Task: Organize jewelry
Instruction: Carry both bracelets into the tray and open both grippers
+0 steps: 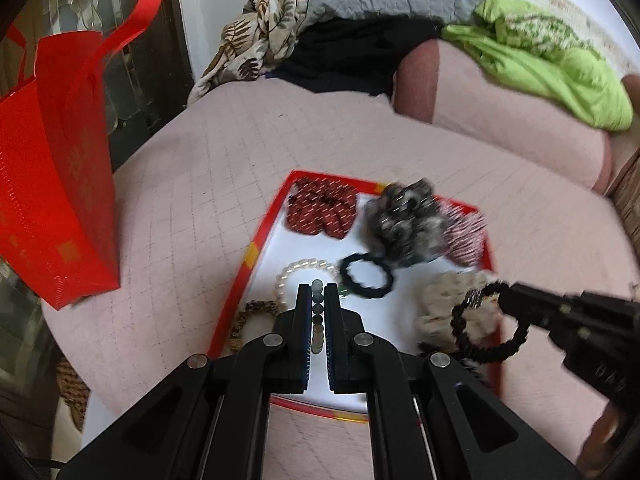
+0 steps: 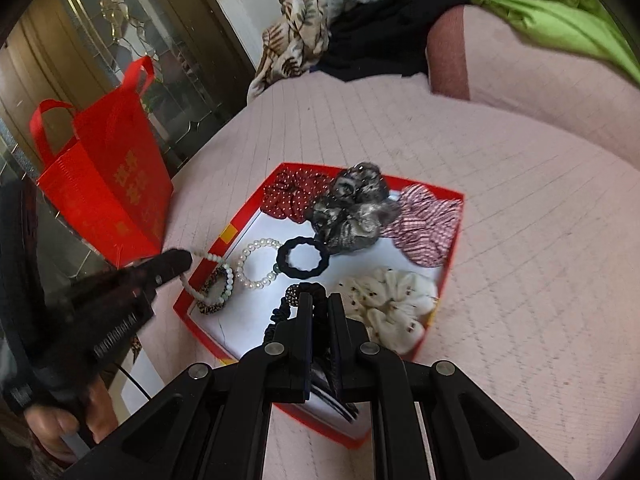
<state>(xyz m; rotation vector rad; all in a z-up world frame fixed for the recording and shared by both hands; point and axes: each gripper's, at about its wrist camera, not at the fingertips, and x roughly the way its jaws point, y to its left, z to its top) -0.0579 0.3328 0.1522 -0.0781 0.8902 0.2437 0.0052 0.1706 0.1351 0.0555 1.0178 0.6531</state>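
Observation:
A red box [image 1: 256,240] [image 2: 240,224] with a white floor lies on the pink quilted bed. It holds a dotted red scrunchie [image 2: 294,196], a grey scrunchie [image 2: 352,208], a striped scrunchie [image 2: 428,224], a cream scrunchie [image 2: 388,300], a black hair tie [image 2: 298,258], a pearl bracelet [image 2: 256,264] and a leopard band [image 2: 210,306]. My left gripper [image 1: 318,286] [image 2: 186,258] is shut on a pale bead bracelet [image 1: 318,316] [image 2: 229,276] over the box's left end. My right gripper [image 2: 320,296] [image 1: 506,290] is shut on a black braided hair tie [image 2: 280,312] [image 1: 456,326] with a bead charm, above the cream scrunchie.
A red gift bag [image 1: 60,200] [image 2: 108,184] stands at the bed's left edge. Clothes are heaped at the far end: a leaf-print cloth [image 1: 268,28], black fabric and a green cloth [image 1: 552,60]. A hand [image 2: 60,420] grips the left tool's handle.

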